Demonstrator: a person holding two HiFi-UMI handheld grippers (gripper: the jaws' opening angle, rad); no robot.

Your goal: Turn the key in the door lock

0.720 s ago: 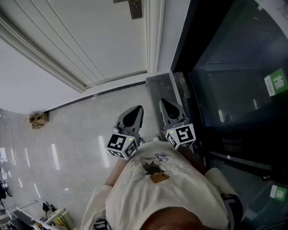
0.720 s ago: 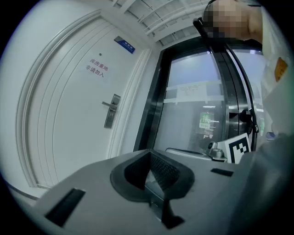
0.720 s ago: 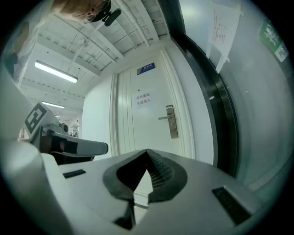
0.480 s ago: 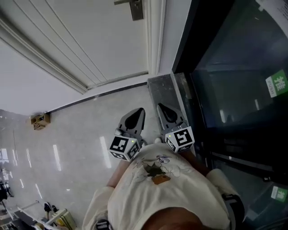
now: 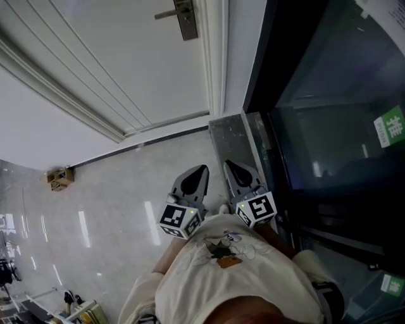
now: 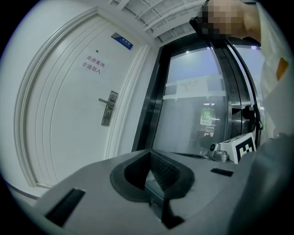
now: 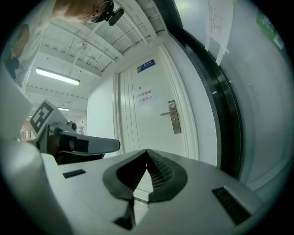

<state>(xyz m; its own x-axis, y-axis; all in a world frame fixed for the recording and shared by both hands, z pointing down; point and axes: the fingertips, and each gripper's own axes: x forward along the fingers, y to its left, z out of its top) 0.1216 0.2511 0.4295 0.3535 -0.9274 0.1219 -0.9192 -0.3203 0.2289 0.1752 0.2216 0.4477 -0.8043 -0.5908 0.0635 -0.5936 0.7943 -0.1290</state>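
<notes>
**Approach only, well apart from the lock**

Closed and empty at both left claw [image 5: 201, 171] and right claw [image 5: 229, 166]. Far ahead on the white door [image 5: 126, 76], by its right edge: lock plate [image 5: 185, 20] under the handle [image 5: 166, 14]; no key made out. Next, probably: stepping in, raising one claw, opening it for the key. Open floor [image 5: 114, 190] ahead; dark glass wall [image 5: 329, 126] close on the right.
</notes>
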